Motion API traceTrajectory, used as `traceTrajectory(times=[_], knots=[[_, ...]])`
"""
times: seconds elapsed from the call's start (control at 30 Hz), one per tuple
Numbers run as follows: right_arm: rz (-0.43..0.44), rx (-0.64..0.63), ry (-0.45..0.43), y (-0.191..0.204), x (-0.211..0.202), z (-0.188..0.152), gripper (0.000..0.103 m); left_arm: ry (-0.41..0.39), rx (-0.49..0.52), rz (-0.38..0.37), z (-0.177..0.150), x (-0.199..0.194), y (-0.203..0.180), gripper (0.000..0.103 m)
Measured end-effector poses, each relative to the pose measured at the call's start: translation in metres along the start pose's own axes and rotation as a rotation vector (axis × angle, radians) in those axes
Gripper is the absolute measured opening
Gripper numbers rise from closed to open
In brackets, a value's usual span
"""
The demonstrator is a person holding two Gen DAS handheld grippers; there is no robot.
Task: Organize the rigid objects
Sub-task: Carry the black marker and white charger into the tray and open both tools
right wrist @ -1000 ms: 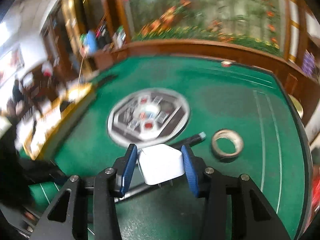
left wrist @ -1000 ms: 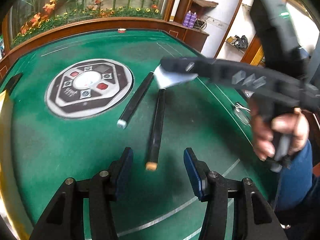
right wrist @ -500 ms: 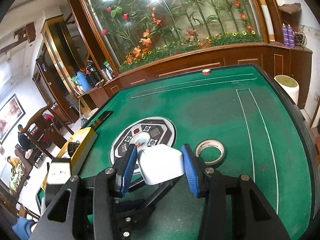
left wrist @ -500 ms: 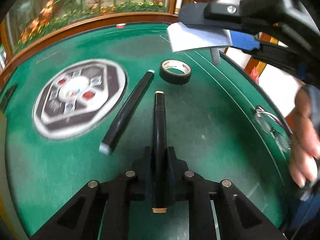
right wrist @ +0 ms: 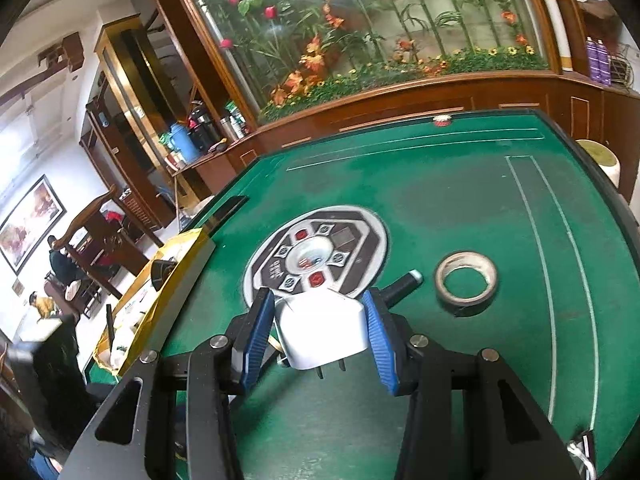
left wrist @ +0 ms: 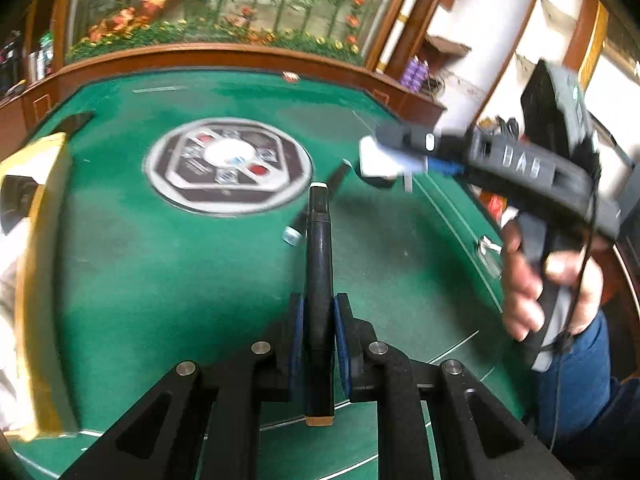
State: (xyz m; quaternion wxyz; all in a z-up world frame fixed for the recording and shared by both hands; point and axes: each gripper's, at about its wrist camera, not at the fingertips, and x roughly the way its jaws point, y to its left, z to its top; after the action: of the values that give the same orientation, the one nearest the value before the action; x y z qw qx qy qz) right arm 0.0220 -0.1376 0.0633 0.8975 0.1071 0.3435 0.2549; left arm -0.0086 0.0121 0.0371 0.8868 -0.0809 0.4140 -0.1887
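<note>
My left gripper (left wrist: pixel 319 334) is shut on a black pen (left wrist: pixel 319 264) and holds it above the green table, pointing away. My right gripper (right wrist: pixel 321 330) is shut on a white plug adapter (right wrist: pixel 322 330), prongs down, above the table; it also shows in the left wrist view (left wrist: pixel 404 160) with the adapter (left wrist: pixel 376 158). A second black pen with a pale cap lies on the felt (right wrist: pixel 404 282), partly hidden behind both grippers (left wrist: pixel 294 232). A roll of tape (right wrist: pixel 466 282) lies flat to its right.
A yellow-edged box (right wrist: pixel 180 276) holding several items sits at the table's left edge (left wrist: pixel 40 240). A round control panel (right wrist: pixel 316 256) is set in the table's middle. Eyeglasses (left wrist: pixel 490 252) lie near the right edge. A wooden rim (right wrist: pixel 400 108) borders the table.
My left gripper closed on the black pen and lifted it, swinging left so the yellow box came into view. My right gripper carried the adapter lower and to the left.
</note>
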Motion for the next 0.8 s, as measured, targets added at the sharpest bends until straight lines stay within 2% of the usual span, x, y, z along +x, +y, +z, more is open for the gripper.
traceTrajectory(times=[0.2, 0.37, 0.63, 0.8], knots=[[0.048, -0.015, 0.032, 0.021, 0.008, -0.004, 0.045, -0.097, -0.079, 0.031, 0.010, -0.035, 0.036, 0.014], [0.107, -0.062, 0.068, 0.060, 0.021, -0.010, 0.045, -0.172, -0.162, 0.084, 0.009, -0.065, 0.078, 0.014], [0.228, -0.182, 0.131, 0.156, 0.049, -0.013, 0.045, -0.255, -0.303, 0.183, 0.001, -0.108, 0.155, 0.015], [0.284, -0.249, 0.158, 0.215, 0.072, -0.014, 0.045, -0.247, -0.381, 0.243, 0.007, -0.115, 0.208, 0.015]])
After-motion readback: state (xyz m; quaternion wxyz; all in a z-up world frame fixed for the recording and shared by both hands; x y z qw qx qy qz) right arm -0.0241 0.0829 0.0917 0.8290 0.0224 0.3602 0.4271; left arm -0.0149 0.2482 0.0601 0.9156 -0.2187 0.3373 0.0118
